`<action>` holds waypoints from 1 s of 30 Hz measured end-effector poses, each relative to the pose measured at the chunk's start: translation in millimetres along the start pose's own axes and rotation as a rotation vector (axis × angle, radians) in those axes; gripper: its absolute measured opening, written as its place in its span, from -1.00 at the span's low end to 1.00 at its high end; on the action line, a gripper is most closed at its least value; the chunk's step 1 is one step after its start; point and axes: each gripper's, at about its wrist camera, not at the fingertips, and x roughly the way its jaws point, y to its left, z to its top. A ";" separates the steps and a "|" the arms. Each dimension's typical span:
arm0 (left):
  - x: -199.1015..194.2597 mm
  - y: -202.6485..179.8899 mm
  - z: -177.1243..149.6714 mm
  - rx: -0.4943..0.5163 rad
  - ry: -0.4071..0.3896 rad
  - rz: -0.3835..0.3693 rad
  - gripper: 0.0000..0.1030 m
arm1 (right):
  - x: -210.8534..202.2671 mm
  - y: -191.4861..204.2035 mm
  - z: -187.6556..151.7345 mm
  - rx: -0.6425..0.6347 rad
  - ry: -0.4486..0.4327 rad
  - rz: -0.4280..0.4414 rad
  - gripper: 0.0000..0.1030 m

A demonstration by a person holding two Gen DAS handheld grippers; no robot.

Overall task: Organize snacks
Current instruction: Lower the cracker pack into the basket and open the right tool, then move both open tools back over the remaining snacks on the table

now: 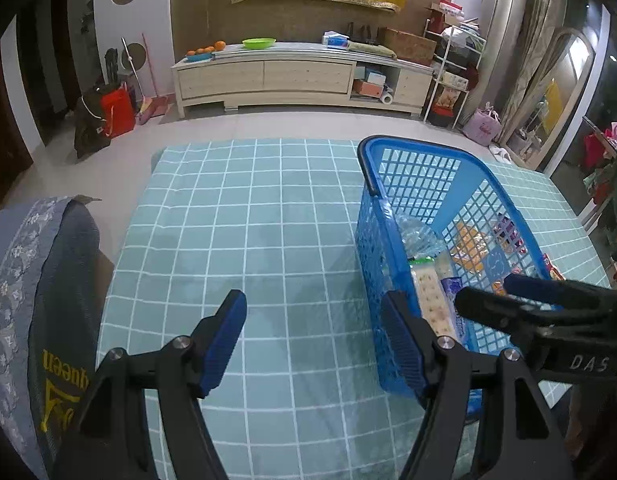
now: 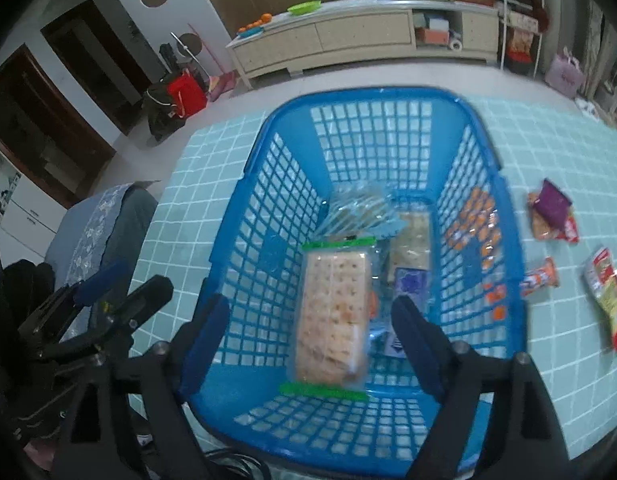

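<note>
Black fingers with blue pads fill the bottom of both views: the right gripper (image 2: 310, 334) hangs over the blue basket (image 2: 508, 216) with its fingers spread and nothing between the pads, a cracker pack lying free below them; the left gripper (image 1: 314, 338) hovers just left of the basket over the bare checked cloth of the desk (image 1: 236, 220), fingers parted and grasping nothing. Largest of all is that desk, then the basket standing on it. Inside the basket the cracker pack (image 2: 334, 312) with green sealed ends lies flat on the floor, a clear crinkled bag (image 2: 356, 208) beyond it, and a small blue packet (image 2: 410, 284) beside it. Right of the basket, loose on the cloth, lie a red and yellow packet (image 2: 606, 296), a purple and orange packet (image 2: 552, 212), and a small orange wrapper (image 2: 542, 276) closest to the basket wall. These remaining packets look light, thin and slippery, and their contents probably crush easily; a gentle pinch across the flat middle, or on a sealed edge, would likely hold best.
</note>
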 end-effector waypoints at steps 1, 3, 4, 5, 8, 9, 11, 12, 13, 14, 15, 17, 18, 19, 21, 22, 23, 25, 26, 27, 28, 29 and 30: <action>-3.0 -2.1 -1.3 -0.002 -0.001 -0.002 0.31 | -7.2 -1.3 -1.9 -0.009 -0.007 -0.010 0.68; -9.0 -7.6 -3.9 -0.001 -0.003 -0.008 0.31 | -16.4 -3.0 -4.1 -0.018 -0.014 -0.025 0.68; -13.5 -12.7 -4.8 0.002 -0.007 -0.012 0.31 | -20.3 -4.6 -6.1 -0.021 -0.017 -0.027 0.68; -16.6 -15.2 -6.6 0.004 -0.011 -0.015 0.31 | -25.0 -5.8 -7.7 -0.024 -0.020 -0.027 0.68; -28.0 -28.4 -7.9 0.009 -0.020 -0.027 0.32 | -39.7 -13.6 -12.4 -0.026 -0.029 -0.035 0.68; -31.4 -32.9 -8.1 0.012 -0.022 -0.031 0.32 | -44.8 -17.0 -14.2 -0.024 -0.031 -0.036 0.68; -38.7 -44.6 -8.5 0.024 -0.028 -0.032 0.31 | -51.8 -23.6 -17.4 -0.019 -0.041 -0.037 0.68; -41.6 -50.2 -9.3 0.030 -0.031 -0.035 0.32 | -57.9 -27.9 -19.8 -0.016 -0.049 -0.039 0.68; -44.9 -56.1 -9.9 0.036 -0.034 -0.038 0.32 | -61.2 -30.4 -20.5 -0.015 -0.054 -0.042 0.68; -48.2 -62.3 -10.5 0.042 -0.037 -0.042 0.32 | -68.2 -35.4 -23.2 -0.014 -0.059 -0.044 0.68; -51.1 -67.6 -10.6 0.047 -0.038 -0.044 0.32 | -70.8 -38.4 -23.9 -0.013 -0.062 -0.042 0.68; -56.6 -80.7 -10.8 0.059 -0.044 -0.044 0.32 | -78.5 -44.9 -26.1 -0.010 -0.070 -0.042 0.68; -59.2 -87.5 -10.9 0.066 -0.045 -0.042 0.32 | -85.1 -50.6 -28.4 -0.006 -0.077 -0.040 0.68; -62.4 -93.6 -11.5 0.074 -0.048 -0.045 0.31 | -88.9 -52.6 -30.6 -0.003 -0.080 -0.039 0.68; -66.5 -105.3 -11.8 0.091 -0.052 -0.049 0.36 | -101.3 -63.9 -34.5 0.010 -0.101 -0.033 0.68; -69.0 -111.9 -11.7 0.100 -0.056 -0.052 0.42 | -105.6 -67.5 -35.6 0.013 -0.108 -0.032 0.68; -71.6 -119.2 -11.7 0.111 -0.063 -0.056 0.43 | -110.7 -71.8 -36.6 0.018 -0.115 -0.031 0.68; -74.1 -131.0 -11.0 0.128 -0.068 -0.065 0.48 | -120.4 -81.2 -38.9 0.019 -0.128 -0.037 0.68; -74.8 -137.7 -11.2 0.135 -0.070 -0.070 0.52 | -124.8 -86.4 -40.1 0.018 -0.137 -0.046 0.68; -75.8 -143.8 -10.8 0.141 -0.073 -0.072 0.53 | -130.2 -92.6 -41.6 0.016 -0.145 -0.056 0.68; -77.0 -151.0 -10.8 0.149 -0.078 -0.076 0.53 | -135.6 -99.4 -42.8 0.017 -0.155 -0.064 0.68; -78.0 -158.8 -11.0 0.163 -0.082 -0.083 0.53 | -138.1 -103.9 -43.4 0.017 -0.161 -0.068 0.68; -78.1 -165.9 -10.2 0.175 -0.083 -0.089 0.53 | -142.5 -111.4 -44.4 0.018 -0.169 -0.080 0.68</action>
